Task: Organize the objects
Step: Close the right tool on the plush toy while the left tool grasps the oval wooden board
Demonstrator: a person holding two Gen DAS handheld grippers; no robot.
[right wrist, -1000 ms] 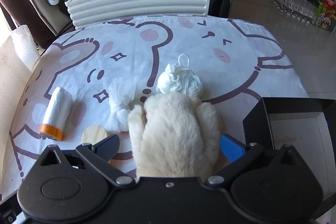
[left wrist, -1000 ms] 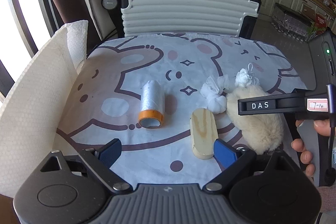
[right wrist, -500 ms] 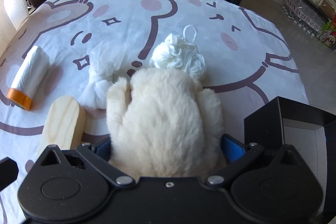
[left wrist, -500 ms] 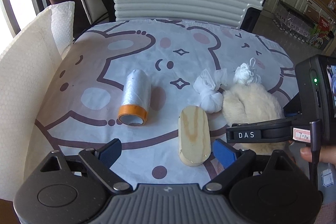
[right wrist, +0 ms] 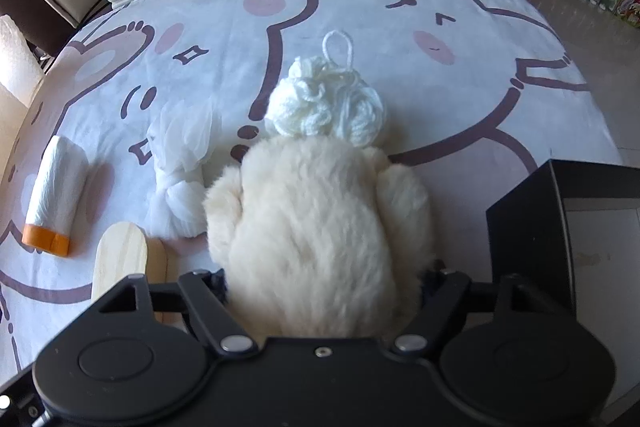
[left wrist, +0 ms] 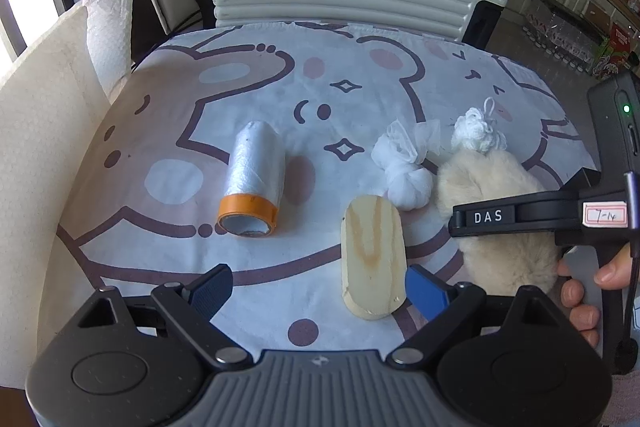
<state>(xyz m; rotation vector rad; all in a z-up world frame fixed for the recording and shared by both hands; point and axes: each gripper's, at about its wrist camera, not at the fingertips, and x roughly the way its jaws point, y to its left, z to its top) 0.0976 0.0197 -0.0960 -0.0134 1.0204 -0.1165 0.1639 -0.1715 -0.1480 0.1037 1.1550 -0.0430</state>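
Right claw (right wrist: 322,279) closing around a cream fluffy mitt (right wrist: 320,227) at lower centre of the surface (right wrist: 460,7) — pads sunk in fur; left claw (left wrist: 318,285) spread wide, empty — wooden block (left wrist: 372,259) just inside its right pad.

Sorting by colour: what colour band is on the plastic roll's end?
Orange band on the white plastic-film roll; clearest in the left wrist view.

Bright daylight pours in from about 10 o'clock, window (left wrist: 24,11) blown out; sharp centres, heavy fisheye bending at edges.
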